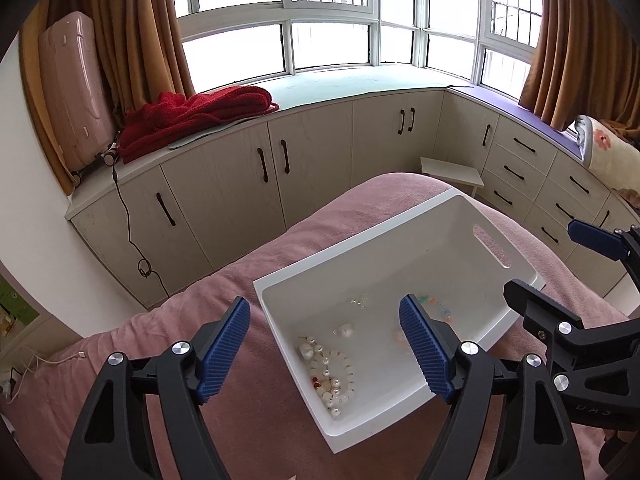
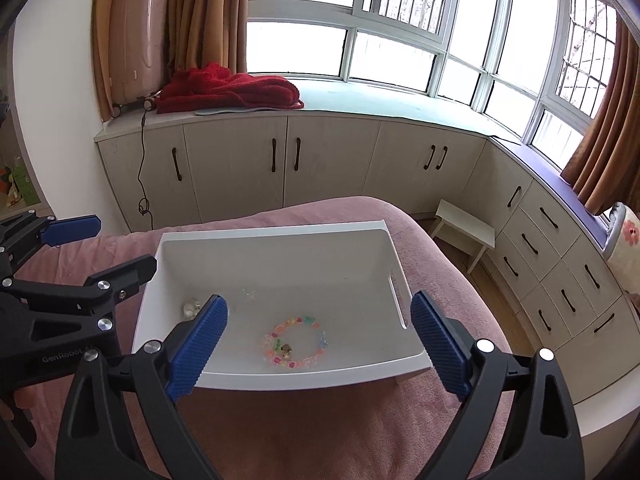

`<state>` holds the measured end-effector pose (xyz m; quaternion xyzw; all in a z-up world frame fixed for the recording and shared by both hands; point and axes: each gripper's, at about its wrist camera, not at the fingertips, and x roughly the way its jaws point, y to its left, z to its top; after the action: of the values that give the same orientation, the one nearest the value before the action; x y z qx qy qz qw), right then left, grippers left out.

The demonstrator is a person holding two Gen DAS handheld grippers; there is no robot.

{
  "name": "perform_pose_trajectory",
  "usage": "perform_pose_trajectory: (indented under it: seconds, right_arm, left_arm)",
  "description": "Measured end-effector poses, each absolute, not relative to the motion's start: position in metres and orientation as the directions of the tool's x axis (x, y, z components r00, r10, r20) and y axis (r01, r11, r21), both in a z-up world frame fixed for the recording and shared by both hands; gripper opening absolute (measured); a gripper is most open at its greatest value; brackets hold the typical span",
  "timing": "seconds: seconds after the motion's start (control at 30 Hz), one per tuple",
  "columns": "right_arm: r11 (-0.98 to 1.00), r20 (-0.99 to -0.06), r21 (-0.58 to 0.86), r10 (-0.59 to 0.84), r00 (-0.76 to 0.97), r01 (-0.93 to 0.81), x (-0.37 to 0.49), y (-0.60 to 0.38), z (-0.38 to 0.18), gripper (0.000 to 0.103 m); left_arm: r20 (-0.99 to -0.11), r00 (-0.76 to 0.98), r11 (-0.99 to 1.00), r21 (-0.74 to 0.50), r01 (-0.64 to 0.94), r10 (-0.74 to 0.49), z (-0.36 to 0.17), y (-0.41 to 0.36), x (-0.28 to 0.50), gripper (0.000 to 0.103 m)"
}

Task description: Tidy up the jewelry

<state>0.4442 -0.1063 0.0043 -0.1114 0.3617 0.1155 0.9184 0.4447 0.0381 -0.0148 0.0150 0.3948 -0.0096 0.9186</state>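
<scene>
Jewelry lies loose in the white bin (image 2: 280, 248): the pearl strand (image 1: 330, 372) sits between and below the left gripper's (image 1: 325, 354) spread, empty jaws; the coloured bracelet (image 2: 294, 342) likewise under the right gripper (image 2: 320, 344), also spread.

Your left gripper's (image 1: 325, 350) right finger (image 1: 424, 350) covers part of the pastel bead bracelet (image 1: 438, 308), leaving a blurred smear of colour. The pearl strand (image 1: 330, 376) runs together; you can't count beads. That clear cluster (image 2: 250, 295) is too small to name, perhaps an earring. Both gripper bodies are cut off at the bottom edge.
</scene>
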Motion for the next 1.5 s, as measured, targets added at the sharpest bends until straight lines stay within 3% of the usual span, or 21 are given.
perform_pose_trajectory:
  seconds: [0.17, 0.53, 1.07, 1.5]
  right_arm:
    - [0.95, -0.683, -0.121, 0.132, 0.718, -0.289, 0.431, -0.109, 0.004, 0.097]
    - [0.96, -0.71, -0.088, 0.126, 0.693, -0.265, 0.424, -0.117, -0.014, 0.097]
    - [0.961, -0.708, -0.098, 0.116, 0.697, -0.26, 0.428, -0.118, -0.011, 0.097]
    - [0.96, -0.707, -0.111, 0.107, 0.7, -0.259, 0.426, -0.119, -0.009, 0.098]
  left_arm:
    - [-0.72, 0.694, 1.0, -0.004, 0.01, -0.01, -0.015, 0.041, 0.431, 0.081]
    - [-0.725, 0.687, 0.997, -0.081, -0.008, -0.053, -0.029, 0.049, 0.409, 0.082]
    - [-0.711, 0.703, 1.0, 0.002, -0.006, 0.005, -0.024, 0.047, 0.412, 0.085]
    - [-0.711, 0.704, 1.0, 0.0, -0.007, 0.005, -0.023, 0.046, 0.411, 0.085]
